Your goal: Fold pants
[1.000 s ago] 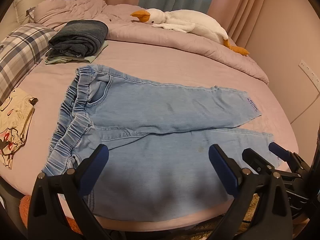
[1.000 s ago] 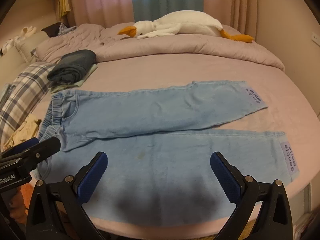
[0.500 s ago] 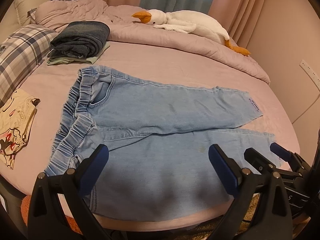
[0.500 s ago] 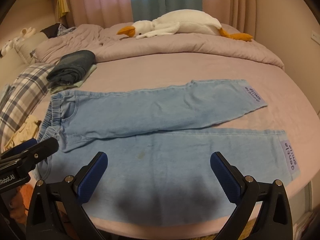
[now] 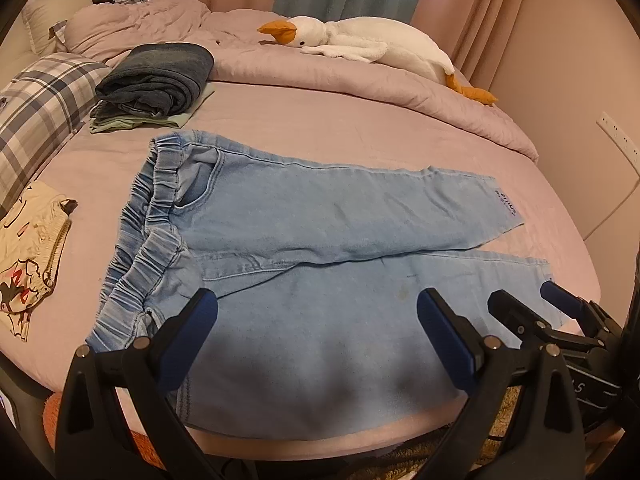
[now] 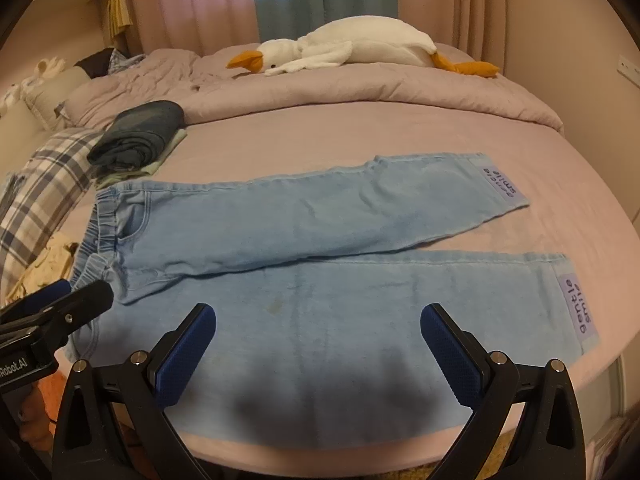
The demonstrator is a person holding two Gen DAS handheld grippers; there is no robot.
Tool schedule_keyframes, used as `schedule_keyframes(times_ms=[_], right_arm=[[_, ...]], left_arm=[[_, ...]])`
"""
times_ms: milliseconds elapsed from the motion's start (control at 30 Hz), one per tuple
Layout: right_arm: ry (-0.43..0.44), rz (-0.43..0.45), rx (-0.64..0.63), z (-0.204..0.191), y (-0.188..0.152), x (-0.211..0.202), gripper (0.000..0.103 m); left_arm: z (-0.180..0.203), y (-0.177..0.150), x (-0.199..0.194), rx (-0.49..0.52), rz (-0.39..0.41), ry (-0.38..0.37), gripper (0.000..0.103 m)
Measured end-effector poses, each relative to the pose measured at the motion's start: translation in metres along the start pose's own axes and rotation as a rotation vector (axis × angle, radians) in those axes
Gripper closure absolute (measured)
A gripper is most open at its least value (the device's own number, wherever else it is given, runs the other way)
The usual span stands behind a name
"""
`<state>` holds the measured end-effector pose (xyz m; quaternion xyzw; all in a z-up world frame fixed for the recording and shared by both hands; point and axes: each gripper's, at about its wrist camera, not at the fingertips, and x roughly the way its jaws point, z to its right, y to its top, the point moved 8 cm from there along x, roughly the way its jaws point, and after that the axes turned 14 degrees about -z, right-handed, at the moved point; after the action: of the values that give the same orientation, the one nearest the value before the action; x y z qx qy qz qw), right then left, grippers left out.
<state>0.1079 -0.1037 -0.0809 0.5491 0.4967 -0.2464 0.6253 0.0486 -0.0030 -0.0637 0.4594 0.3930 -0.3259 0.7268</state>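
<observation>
Denim, pale blue: the pants (image 5: 320, 240) are lying flat on the bed (image 5: 328, 136), the landmark for every position here. Left of the pants, a plaid pillow (image 5: 36, 112) and a cream printed garment (image 5: 28, 256) are resting near the bed's edge; beyond the waistband (image 5: 156, 216), a stack of folded clothes (image 5: 156, 80) is sitting. The legs are lying side by side, likely so one can be folded onto the other. The left hand-held gripper (image 5: 316, 332) is hovering near the waistband end of the near leg, jaws apart and empty; the right hand-held gripper (image 6: 316, 344) is hovering toward the cuffs (image 6: 576, 308), likewise spread. A plush goose (image 6: 352, 48) is lying at the bed's far side.
</observation>
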Motion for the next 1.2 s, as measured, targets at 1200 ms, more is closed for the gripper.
schedule_keyframes(times_ms=[1200], right_arm=[[-0.037,-0.017,0.069,0.020,0.000,0.003,0.001]], left_arm=[[0.004,-0.001,0.011,0.024,-0.025,0.010,0.004]])
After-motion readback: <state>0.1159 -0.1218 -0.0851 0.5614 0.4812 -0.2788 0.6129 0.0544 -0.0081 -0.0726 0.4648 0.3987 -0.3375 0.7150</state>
